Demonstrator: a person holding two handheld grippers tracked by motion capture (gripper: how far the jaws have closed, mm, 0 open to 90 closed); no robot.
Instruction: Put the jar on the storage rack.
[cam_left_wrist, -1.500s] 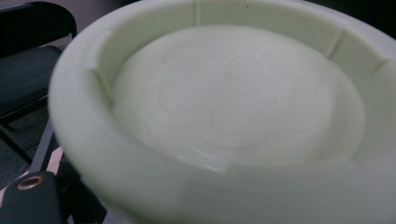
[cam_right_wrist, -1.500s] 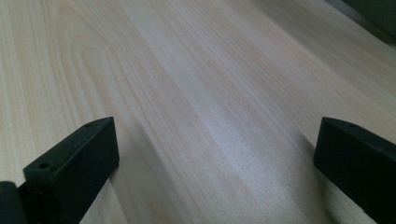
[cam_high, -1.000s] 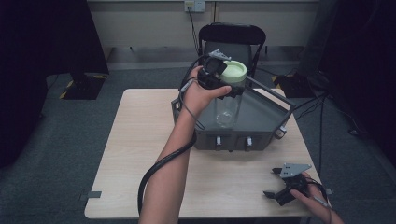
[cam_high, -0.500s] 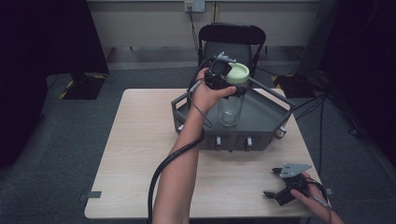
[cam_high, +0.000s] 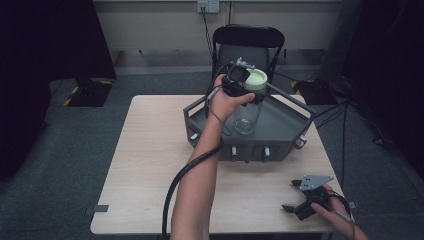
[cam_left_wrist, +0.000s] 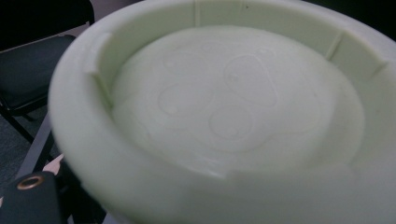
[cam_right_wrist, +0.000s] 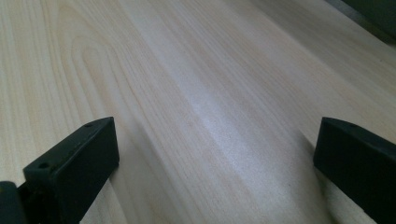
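In the high view, the left gripper (cam_high: 246, 86) is at the pale green lid (cam_high: 257, 79) of a clear jar (cam_high: 246, 116), which stands in the grey tray (cam_high: 280, 127) on the far right part of the counter (cam_high: 150, 165). The right gripper (cam_high: 295, 200) lies low at the near right corner.

In the left gripper view, the lid (cam_left_wrist: 233, 116) is very close and blurred; I cannot tell how the jaws stand.

In the right gripper view, the jaws stand wide apart over bare counter (cam_right_wrist: 196, 93).
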